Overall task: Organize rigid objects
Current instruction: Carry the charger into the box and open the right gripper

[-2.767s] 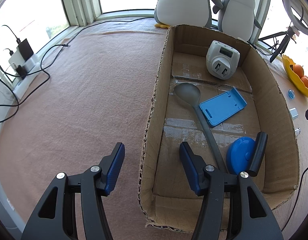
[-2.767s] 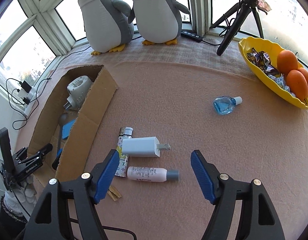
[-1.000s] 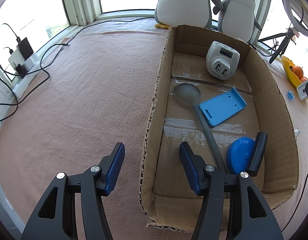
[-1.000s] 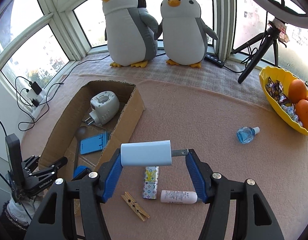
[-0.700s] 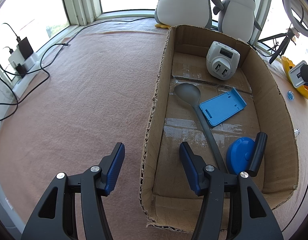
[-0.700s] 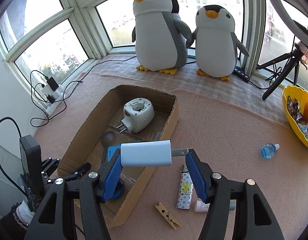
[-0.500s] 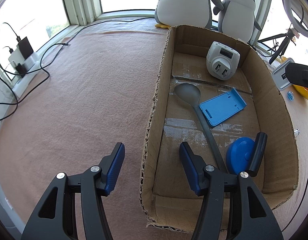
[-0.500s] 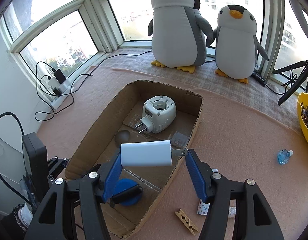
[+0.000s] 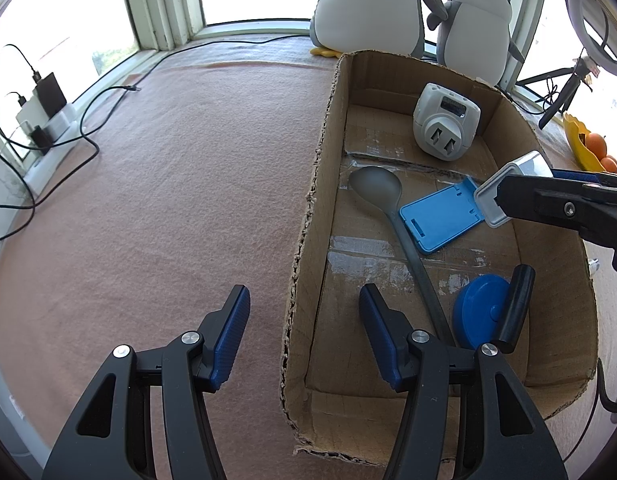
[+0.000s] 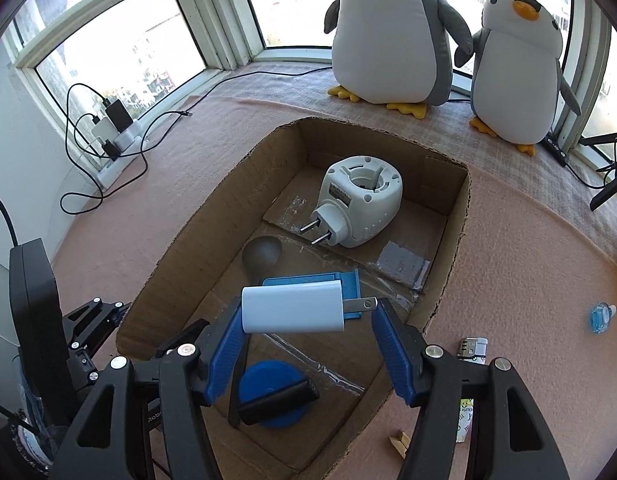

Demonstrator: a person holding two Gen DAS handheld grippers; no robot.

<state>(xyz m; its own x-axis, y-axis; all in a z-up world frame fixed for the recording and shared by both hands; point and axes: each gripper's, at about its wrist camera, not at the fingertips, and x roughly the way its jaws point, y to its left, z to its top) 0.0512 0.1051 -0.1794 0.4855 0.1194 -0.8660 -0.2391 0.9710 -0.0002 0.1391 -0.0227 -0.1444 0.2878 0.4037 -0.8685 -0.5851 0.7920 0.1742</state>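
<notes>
My right gripper [image 10: 308, 322] is shut on a white charger plug [image 10: 294, 309], held above the open cardboard box [image 10: 456, 224]. It also shows in the left wrist view [image 9: 508, 188], coming in over the box's right wall [image 9: 520, 120]. Inside the box lie a white round adapter [image 10: 362, 204], a grey spoon [image 10: 262, 254], a blue phone stand [image 10: 312, 280] and a blue disc with a black handle [image 10: 274, 394]. My left gripper [image 9: 304, 332] is open and empty, straddling the box's left wall near its front end.
Two plush penguins [image 10: 392, 32] stand behind the box. On the cloth right of the box lie a patterned lighter [image 10: 470, 364], a clothespin [image 10: 400, 440] and a small blue bottle [image 10: 600, 316]. A power strip with cables [image 9: 40, 120] sits at the left. A yellow fruit bowl [image 9: 584, 148] is far right.
My right gripper picked the white charger plug off the cloth and carried it left over the box. My left gripper has not moved.
</notes>
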